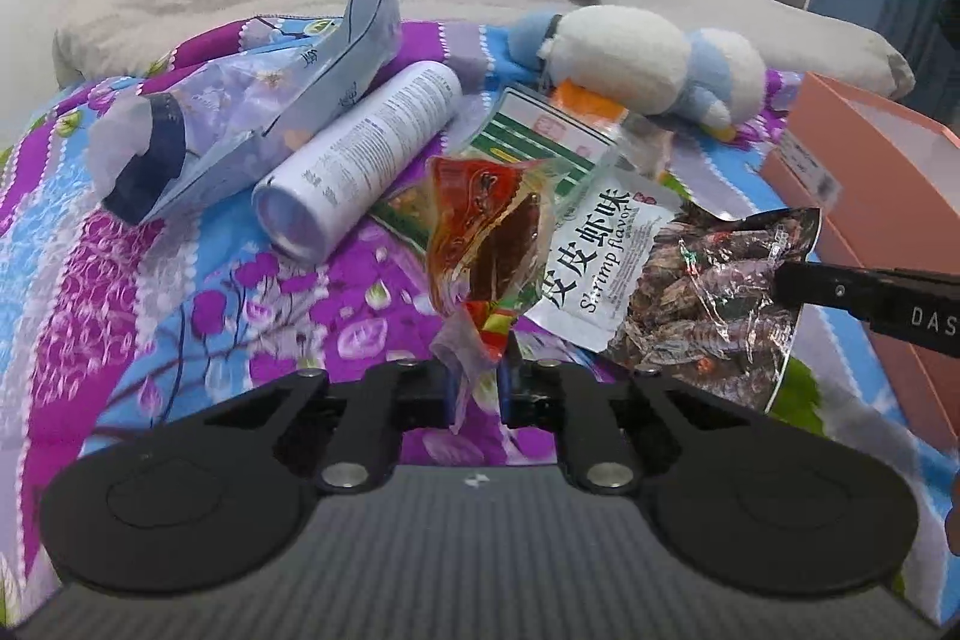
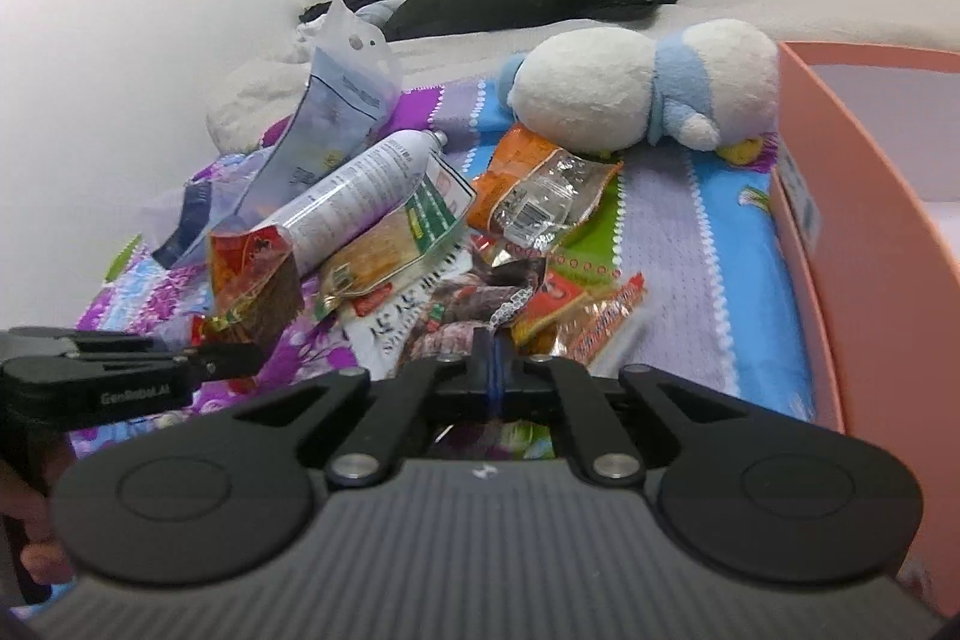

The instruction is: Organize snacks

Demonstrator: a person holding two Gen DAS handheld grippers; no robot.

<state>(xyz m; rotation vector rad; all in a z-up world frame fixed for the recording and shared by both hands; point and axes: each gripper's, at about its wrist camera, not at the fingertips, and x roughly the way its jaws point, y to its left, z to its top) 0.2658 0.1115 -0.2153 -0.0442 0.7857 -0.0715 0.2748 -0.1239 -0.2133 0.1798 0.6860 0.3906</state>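
My left gripper (image 1: 477, 376) is shut on the edge of a red and orange snack packet (image 1: 489, 226) and holds it up above the bedspread; the packet also shows in the right wrist view (image 2: 252, 274), with the left gripper (image 2: 231, 358) under it. My right gripper (image 2: 493, 358) is shut on the edge of a clear bag of dark wrapped snacks (image 1: 708, 304), which also shows in the right wrist view (image 2: 474, 316). In the left wrist view the right gripper (image 1: 786, 283) comes in from the right. A white shrimp flavor bag (image 1: 600, 256) lies under the pile.
A pink open box (image 1: 870, 172) stands at the right, also in the right wrist view (image 2: 870, 220). A white spray can (image 1: 360, 160), a pale blue pouch (image 1: 264, 100), a green and white packet (image 1: 540, 142) and a plush toy (image 1: 648, 58) lie on the flowered bedspread (image 1: 180, 310). Orange packets (image 2: 540, 184) lie near the plush.
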